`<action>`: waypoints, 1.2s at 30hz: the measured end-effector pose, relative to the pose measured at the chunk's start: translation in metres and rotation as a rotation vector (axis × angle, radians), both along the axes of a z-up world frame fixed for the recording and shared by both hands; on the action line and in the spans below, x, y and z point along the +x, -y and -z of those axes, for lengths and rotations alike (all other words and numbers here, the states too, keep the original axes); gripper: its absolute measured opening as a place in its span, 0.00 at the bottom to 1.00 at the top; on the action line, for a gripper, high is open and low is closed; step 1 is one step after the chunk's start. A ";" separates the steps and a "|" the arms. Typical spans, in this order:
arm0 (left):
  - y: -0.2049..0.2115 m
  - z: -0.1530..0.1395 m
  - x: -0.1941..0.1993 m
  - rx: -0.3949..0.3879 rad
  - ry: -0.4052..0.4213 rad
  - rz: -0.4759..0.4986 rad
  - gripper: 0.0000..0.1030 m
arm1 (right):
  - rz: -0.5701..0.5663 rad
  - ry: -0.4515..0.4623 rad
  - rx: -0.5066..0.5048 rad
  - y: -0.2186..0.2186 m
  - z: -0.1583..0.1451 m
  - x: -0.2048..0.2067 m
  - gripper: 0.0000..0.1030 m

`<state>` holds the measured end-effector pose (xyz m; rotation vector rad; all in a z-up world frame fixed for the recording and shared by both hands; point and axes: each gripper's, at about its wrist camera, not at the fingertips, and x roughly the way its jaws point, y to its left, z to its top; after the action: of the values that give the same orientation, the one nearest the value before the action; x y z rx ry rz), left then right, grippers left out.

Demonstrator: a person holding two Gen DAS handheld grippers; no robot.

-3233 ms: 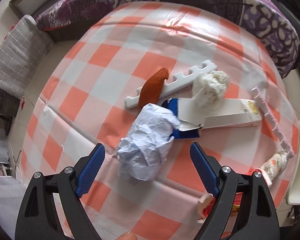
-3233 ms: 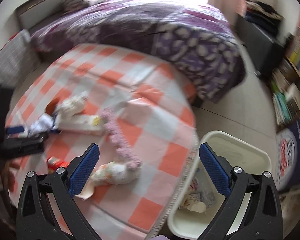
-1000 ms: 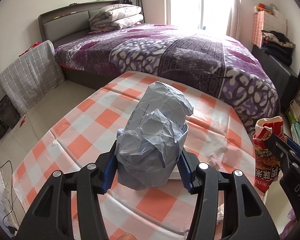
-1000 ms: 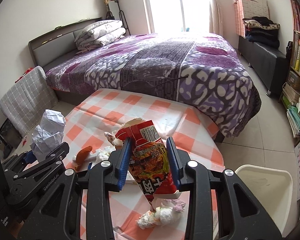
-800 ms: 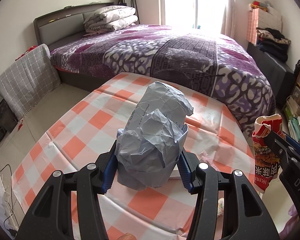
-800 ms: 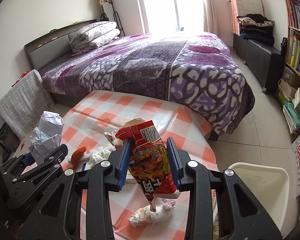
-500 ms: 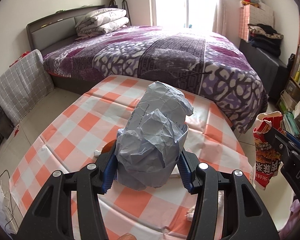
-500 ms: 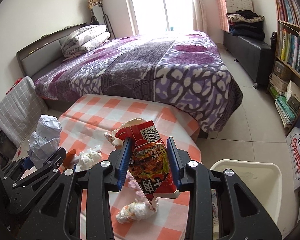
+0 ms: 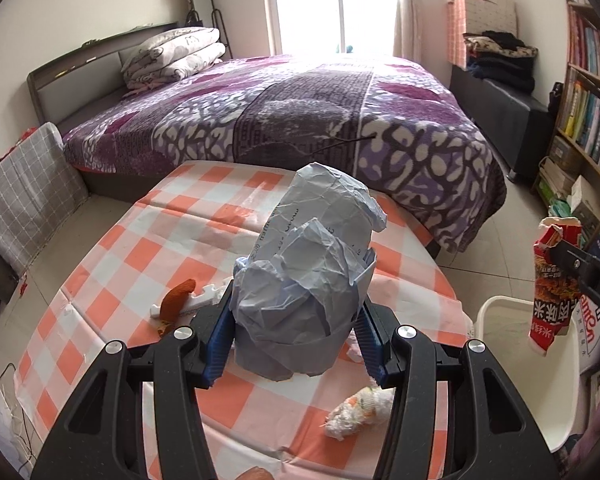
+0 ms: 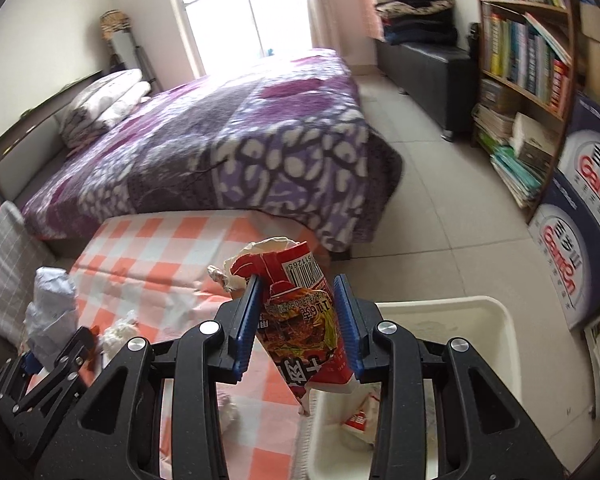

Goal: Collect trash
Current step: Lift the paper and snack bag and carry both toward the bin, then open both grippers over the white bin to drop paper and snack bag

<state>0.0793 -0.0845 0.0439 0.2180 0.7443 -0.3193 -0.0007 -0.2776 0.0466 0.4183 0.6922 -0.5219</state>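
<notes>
While left gripper (image 9: 296,334) jaws pinch crumpled pale paper (image 9: 306,276), right gripper (image 10: 298,322) jaws pinch torn red wrapper (image 10: 302,312).

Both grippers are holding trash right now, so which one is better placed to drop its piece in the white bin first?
Right. The right hand-held gripper holds the red snack packet at the rim of the white bin, while the left hand-held gripper holds its crumpled paper over the checked tablecloth.

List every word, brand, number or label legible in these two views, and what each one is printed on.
"GamOn": red lettering on the blue-and-white boxes by the bookshelf.
"51265": partial, rotated barcode digits on the red snack packet held in the right gripper.
"DA": cut-off marking on the right gripper.
Packet's Chinese print, writing on the crumpled paper in the left gripper, book spines: too small or blurred.
</notes>
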 end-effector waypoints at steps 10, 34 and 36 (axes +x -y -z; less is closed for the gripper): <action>0.037 0.002 -0.023 0.019 0.000 0.082 0.51 | 0.210 -0.084 0.069 0.054 0.017 -0.030 0.44; 0.127 0.033 -0.082 -0.054 -0.260 0.394 0.52 | 0.428 0.033 -0.019 0.096 -0.009 -0.094 0.92; 0.130 0.036 -0.086 -0.071 -0.296 0.427 0.53 | 0.435 0.033 -0.040 0.094 -0.011 -0.096 0.93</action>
<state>-0.0068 -0.2145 0.0081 0.2658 0.9760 -0.7952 -0.0963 -0.3720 0.0577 0.5423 0.5581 -0.9360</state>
